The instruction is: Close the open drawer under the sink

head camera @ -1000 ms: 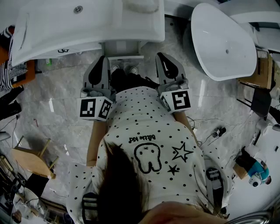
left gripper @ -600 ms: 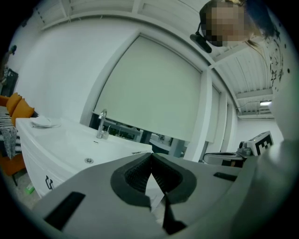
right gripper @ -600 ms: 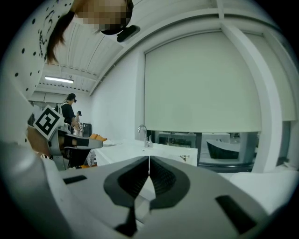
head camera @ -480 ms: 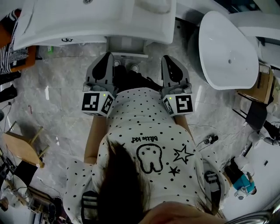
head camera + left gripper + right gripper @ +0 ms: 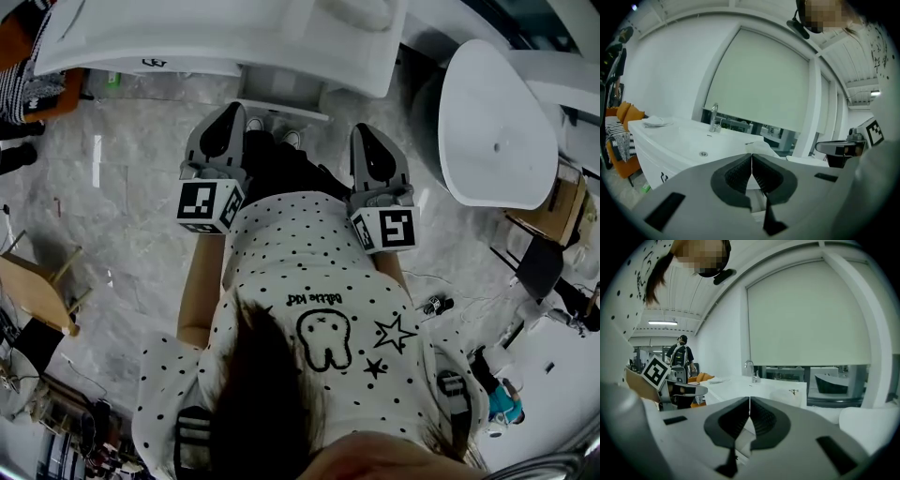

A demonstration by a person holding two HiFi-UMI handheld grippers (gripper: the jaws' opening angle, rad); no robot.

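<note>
Both closed, left gripper (image 5: 751, 157) and right gripper (image 5: 749, 400) face the sink (image 5: 197, 39).

Only one line of print can be read. On the person's dotted white shirt (image 5: 281, 244), at 6 o'clock from the middle of the head view, small dark lettering (image 5: 317, 299) seems to say "Little kid", with the first letter unsure. A dark logo (image 5: 155, 63) on the sink's front, at 11 o'clock, is too small to read. The left marker cube (image 5: 208, 204) and the right marker cube (image 5: 386, 230) bear only black-and-white square patterns.
</note>
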